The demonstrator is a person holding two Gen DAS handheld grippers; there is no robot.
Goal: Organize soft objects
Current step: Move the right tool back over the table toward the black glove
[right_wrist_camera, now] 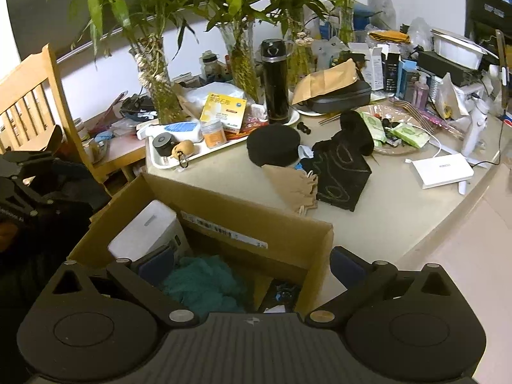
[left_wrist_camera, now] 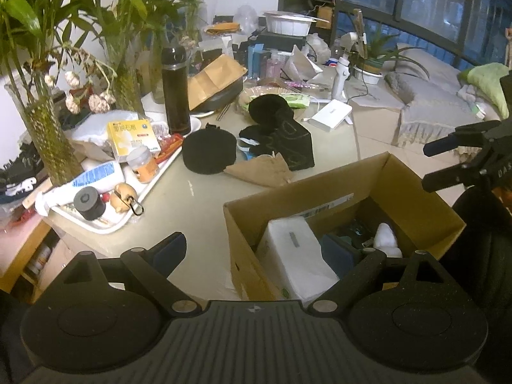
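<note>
Both grippers hover empty above a cluttered table, and we take the left wrist view first. Our left gripper (left_wrist_camera: 275,249) has its fingers spread wide apart, holding nothing, one finger over bare tabletop and the other over the open cardboard box (left_wrist_camera: 416,185). Inside the box we see a white tissue pack (left_wrist_camera: 297,256) and a small white fluffy item (left_wrist_camera: 387,236). Beyond the box, on the table (left_wrist_camera: 198,211), lie the soft things not yet packed: a round black hat (left_wrist_camera: 209,152), a black fabric pouch (left_wrist_camera: 288,140) with pale line markings, and a tan cloth bag (left_wrist_camera: 262,169) touching the pouch. Further left a white tray (left_wrist_camera: 96,224) holds bottles and a yellow medicine box (left_wrist_camera: 132,136). Our right gripper (left_wrist_camera: 448,163) shows at the right edge, fingers parted.

From the right wrist view, our right gripper (right_wrist_camera: 252,265) is likewise open and empty, its fingers straddling the box's near right wall (right_wrist_camera: 320,256). A teal fuzzy cloth (right_wrist_camera: 204,281) sits in the box beside the tissue pack. The hat, tan bag and pouch lie clustered just past the box's far wall.

We judge the next reach to be for one of these three. The risk (since they touch and overlap) is dragging a neighbour along, or sweeping into the tall black flask (right_wrist_camera: 275,80) and glass vases (right_wrist_camera: 160,89) standing behind.
</note>
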